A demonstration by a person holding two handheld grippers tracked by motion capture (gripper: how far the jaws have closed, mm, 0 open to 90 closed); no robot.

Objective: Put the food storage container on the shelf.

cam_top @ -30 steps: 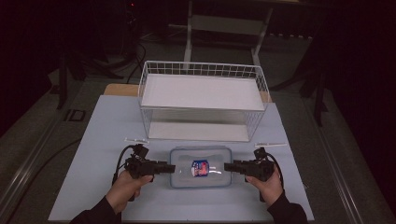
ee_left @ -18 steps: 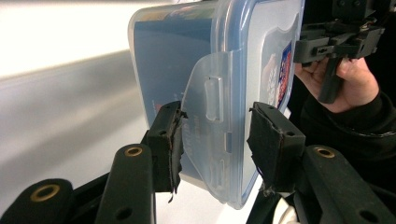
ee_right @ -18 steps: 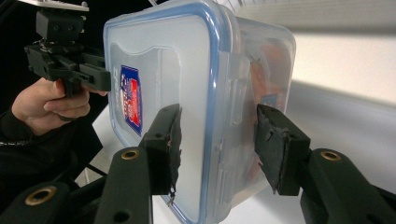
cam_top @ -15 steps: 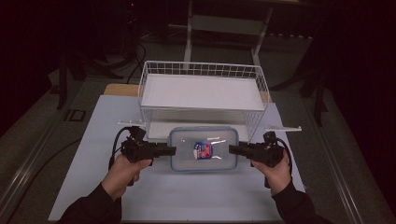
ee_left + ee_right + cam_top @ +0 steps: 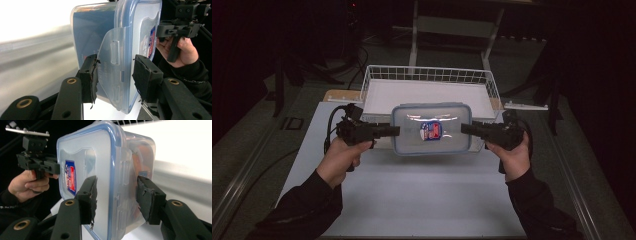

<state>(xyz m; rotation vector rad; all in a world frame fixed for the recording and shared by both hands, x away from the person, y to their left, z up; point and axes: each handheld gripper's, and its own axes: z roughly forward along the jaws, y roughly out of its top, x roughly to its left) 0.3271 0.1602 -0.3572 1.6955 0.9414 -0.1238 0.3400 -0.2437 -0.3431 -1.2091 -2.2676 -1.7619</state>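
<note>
The clear rectangular plastic container with a blue-rimmed snap lid [image 5: 432, 129] hangs in the air above the white table top [image 5: 422, 195], its far edge overlapping the front rim of the white wire basket [image 5: 427, 75] at its twelve o'clock; a small red, white and blue label sits at the centre of the lid; the lid faces up and the box lies roughly level. The left gripper [image 5: 394, 131] meets the box at nine o'clock; in the left gripper view its jaws stand partly apart, the pads straddling the short end and its clear latch flap, one pad on the underside, the other against the lid. The right gripper [image 5: 464, 128] meets the opposite short end at three o'clock; in the right gripper view its jaws are likewise part open and closed around the lid edge and wall. Orange contents show dimly through the walls.
</note>
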